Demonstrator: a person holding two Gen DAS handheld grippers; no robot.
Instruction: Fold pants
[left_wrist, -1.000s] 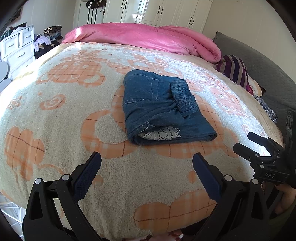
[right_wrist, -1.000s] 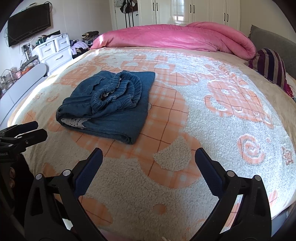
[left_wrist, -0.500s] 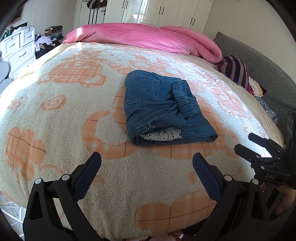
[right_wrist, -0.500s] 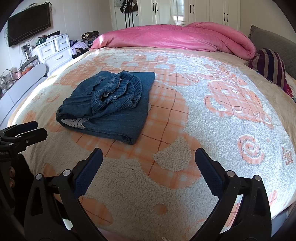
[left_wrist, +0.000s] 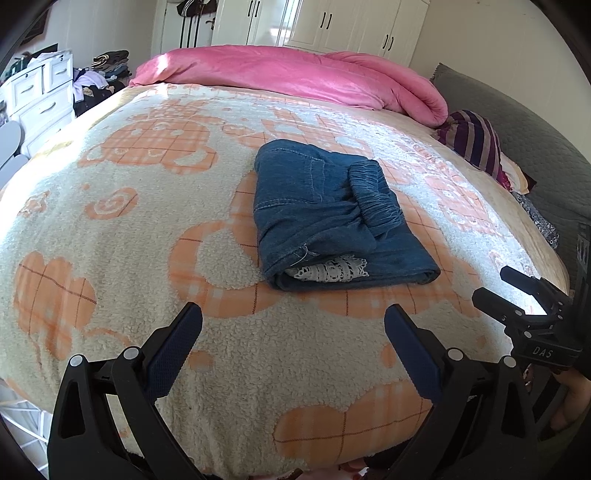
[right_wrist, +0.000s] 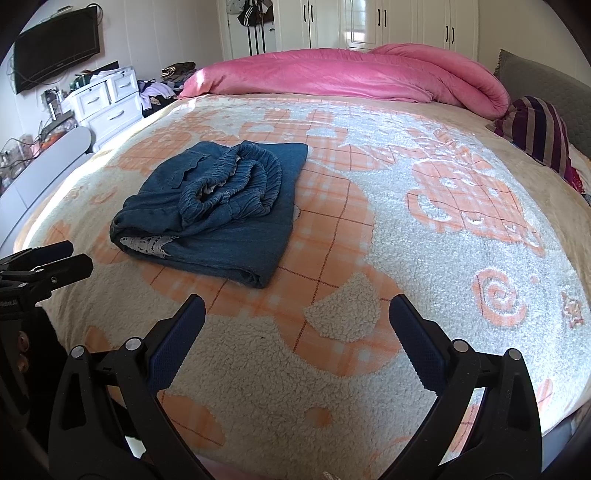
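Pants (left_wrist: 332, 218) lie folded into a compact denim bundle mid-bed on the fleece blanket (left_wrist: 122, 229), elastic waistband on top, a white lace layer showing at the near edge; the fold looks done or close to it. Left tool (left_wrist: 293, 347) and right tool (right_wrist: 295, 343) are both released, jaws spread and gripping nothing, hanging over the near edge of the bed well apart from the bundle, probably pulled clear to check the result. No containers in play; the white drawer unit (right_wrist: 107, 103) far left has its drawers closed, contents not visible.
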